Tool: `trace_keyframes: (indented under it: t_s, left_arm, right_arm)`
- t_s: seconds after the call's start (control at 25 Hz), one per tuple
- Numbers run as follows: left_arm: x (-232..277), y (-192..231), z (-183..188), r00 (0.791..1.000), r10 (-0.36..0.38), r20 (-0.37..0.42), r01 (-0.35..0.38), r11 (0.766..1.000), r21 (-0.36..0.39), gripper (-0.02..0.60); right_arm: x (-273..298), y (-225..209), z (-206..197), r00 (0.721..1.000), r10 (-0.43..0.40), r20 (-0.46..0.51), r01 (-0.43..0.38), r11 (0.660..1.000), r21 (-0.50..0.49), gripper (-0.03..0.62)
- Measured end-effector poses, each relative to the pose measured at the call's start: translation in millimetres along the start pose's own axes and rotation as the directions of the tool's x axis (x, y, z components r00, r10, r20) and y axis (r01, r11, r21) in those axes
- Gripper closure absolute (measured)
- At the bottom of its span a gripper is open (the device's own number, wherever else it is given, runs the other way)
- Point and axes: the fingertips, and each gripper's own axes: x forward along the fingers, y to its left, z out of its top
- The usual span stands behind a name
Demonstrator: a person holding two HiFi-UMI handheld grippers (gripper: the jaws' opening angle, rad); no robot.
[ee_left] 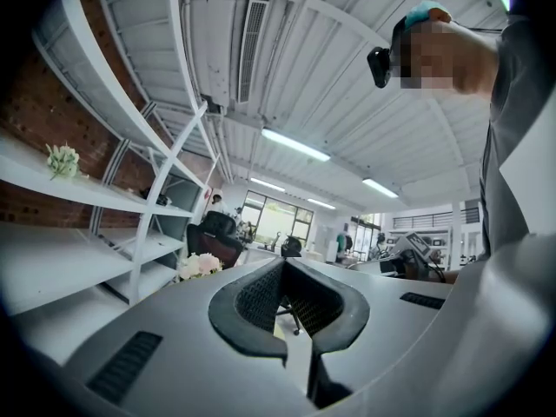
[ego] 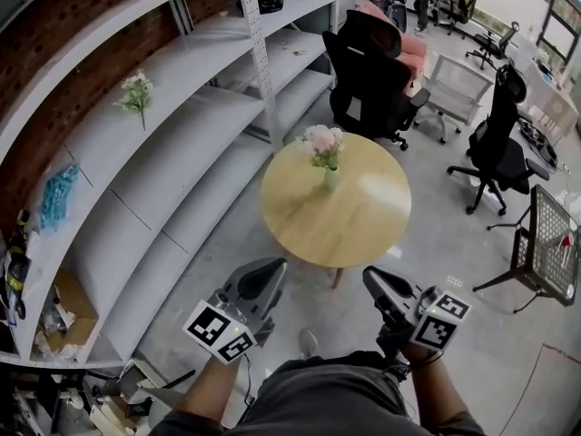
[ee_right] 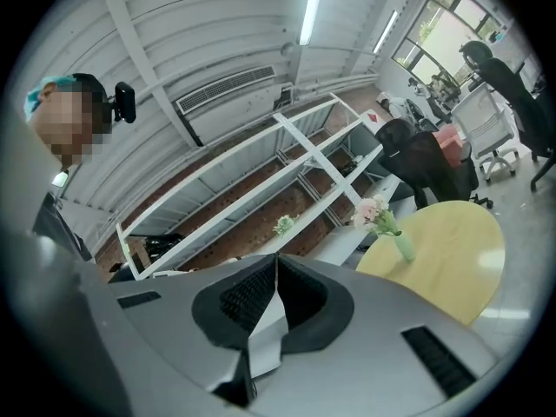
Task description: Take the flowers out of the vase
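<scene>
Pink flowers [ego: 323, 141] stood in a slim green vase [ego: 331, 179] on the tabletop [ego: 300, 221], well ahead of left tongs [ego: 269, 271] and right tongs [ego: 374, 280], both closed, holding nothing; pulling stems could tip the unsteadied vase.

Right gripper [ee_right: 276, 261]: jaws closed tip to tip, nothing between them. Beyond it to the right, a round wooden table [ee_right: 460, 268] carries a pale green vase [ee_right: 404, 248] that holds pink flowers [ee_right: 372, 211] upright. Farther off, white shelving [ee_right: 261, 185] against a brick wall [ee_right: 241, 233] bears a second small bunch [ee_right: 283, 225]. A black office chair [ee_right: 426, 168] stands behind the table.
</scene>
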Motion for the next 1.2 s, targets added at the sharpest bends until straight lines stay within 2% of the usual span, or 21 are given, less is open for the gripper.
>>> trace_keyframes:
  t_s: [0.44,0.76,0.92,1.04,1.2]
  left_arm:
    - [39.7,56.0,-14.3,0.998,0.038,-0.044,-0.039,0.999,-0.03,0.572]
    - [100.7,90.8,-23.7,0.994,0.091,-0.063,-0.092,0.996,-0.017,0.572]
    - [139.3,113.0,-44.9,0.985,0.14,-0.103,-0.143,0.99,-0.023,0.569]
    - [171.8,128.9,-68.4,0.973,0.183,-0.14,-0.189,0.982,-0.027,0.492]
    - [212.8,150.9,-106.8,0.95,0.243,-0.196,-0.255,0.966,-0.038,0.427]
  right_arm:
    - [41.6,-39.9,12.5,0.999,-0.002,-0.034,0.003,0.999,0.035,0.577]
    - [71.9,-99.7,40.3,0.997,0.049,-0.063,-0.045,0.997,0.063,0.577]
    - [83.6,-137.7,56.7,0.992,0.086,-0.096,-0.078,0.993,0.089,0.577]
    - [84.4,-169.6,64.7,0.985,0.102,-0.139,-0.087,0.99,0.111,0.577]
    - [79.6,-210.0,75.7,0.977,0.118,-0.179,-0.094,0.986,0.136,0.577]
